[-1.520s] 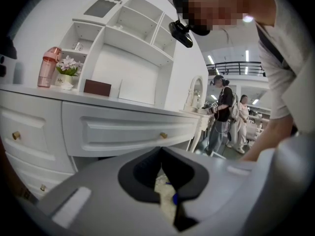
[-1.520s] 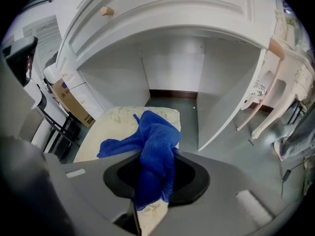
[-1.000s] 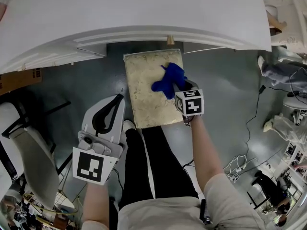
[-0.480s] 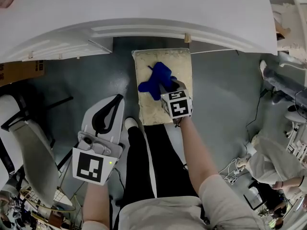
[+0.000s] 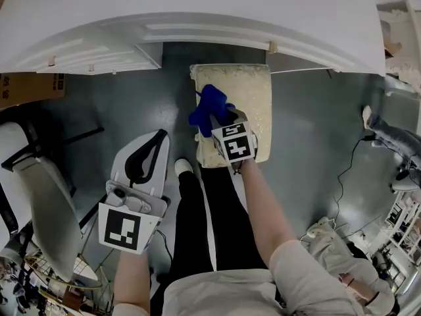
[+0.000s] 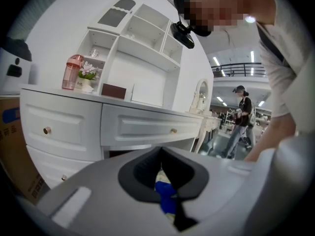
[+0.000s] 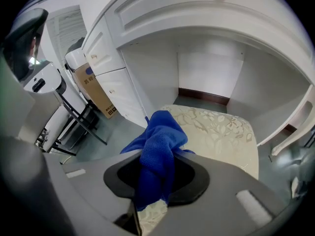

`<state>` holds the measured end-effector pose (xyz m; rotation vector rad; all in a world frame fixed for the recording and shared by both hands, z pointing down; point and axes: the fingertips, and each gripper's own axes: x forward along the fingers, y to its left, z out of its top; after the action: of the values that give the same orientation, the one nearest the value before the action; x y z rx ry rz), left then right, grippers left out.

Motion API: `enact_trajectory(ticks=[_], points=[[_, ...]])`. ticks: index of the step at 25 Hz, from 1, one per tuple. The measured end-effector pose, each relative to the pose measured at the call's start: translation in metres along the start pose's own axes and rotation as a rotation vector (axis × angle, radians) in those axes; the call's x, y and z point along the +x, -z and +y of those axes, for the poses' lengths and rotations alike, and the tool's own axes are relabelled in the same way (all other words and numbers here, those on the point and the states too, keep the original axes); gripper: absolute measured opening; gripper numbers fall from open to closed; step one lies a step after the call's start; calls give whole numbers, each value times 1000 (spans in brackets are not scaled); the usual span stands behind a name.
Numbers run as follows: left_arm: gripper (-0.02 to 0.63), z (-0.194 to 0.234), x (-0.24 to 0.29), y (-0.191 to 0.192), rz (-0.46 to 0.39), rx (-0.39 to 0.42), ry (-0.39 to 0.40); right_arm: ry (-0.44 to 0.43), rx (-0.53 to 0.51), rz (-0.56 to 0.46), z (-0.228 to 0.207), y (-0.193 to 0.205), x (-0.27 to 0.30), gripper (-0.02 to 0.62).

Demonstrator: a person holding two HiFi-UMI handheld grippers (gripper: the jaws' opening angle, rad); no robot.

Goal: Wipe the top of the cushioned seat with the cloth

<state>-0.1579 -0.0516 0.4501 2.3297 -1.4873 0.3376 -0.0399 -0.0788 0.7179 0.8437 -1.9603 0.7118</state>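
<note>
The right tongs [image 5: 222,120] are clamped on the blue cloth [image 5: 209,105], which lies bunched on top of the cushioned seat [image 5: 253,91], against its left edge. The left tongs [image 5: 146,157] hang closed and empty over the floor [image 5: 131,104], well left of the seat.

Deep blue cloth [image 7: 160,146] on a cream cushioned seat [image 5: 250,94]
The seat is covered in a pale leaf-and-flower pattern. The floor [image 5: 125,104] is seen as dark grey-green and the bench [image 5: 197,8] as white. The left gripper [image 6: 161,154] and right gripper [image 7: 157,178] are shown pale grey, with black fingers [image 5: 136,166] and black-and-white square markers.
</note>
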Motion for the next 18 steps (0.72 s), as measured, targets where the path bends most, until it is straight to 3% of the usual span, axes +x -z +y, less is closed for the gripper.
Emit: enact_trajectory(ticks=[18], points=[[0, -11, -31, 9, -7, 21, 30, 0, 53, -26, 18, 45, -19, 112]])
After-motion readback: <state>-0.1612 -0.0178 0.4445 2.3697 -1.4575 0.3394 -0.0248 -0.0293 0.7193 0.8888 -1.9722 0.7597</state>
